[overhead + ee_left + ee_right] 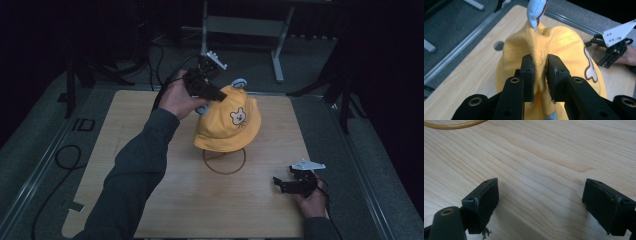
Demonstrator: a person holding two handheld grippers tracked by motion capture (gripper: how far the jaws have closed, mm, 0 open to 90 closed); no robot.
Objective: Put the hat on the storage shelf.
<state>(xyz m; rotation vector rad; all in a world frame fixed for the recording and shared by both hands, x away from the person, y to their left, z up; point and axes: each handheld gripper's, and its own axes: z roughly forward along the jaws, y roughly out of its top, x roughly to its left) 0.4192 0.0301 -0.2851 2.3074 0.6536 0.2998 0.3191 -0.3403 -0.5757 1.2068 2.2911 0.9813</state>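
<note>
Left gripper (539,75): jaws clamped on a crown fold of the yellow bucket hat (227,122).
Right gripper (540,205): jaws apart, over bare table (150,210) near its right edge.
Wire ring (224,161): under the hat brim.

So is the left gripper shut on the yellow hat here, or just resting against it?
Shut on it: the left gripper has a fold of the yellow hat pinched between its jaws.

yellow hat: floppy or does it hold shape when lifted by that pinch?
Probably floppy: the yellow hat folds into a ridge between the left gripper jaws. Likely light, since one fabric pinch seems to carry it. The brim may sag rather than stay flat.
</note>
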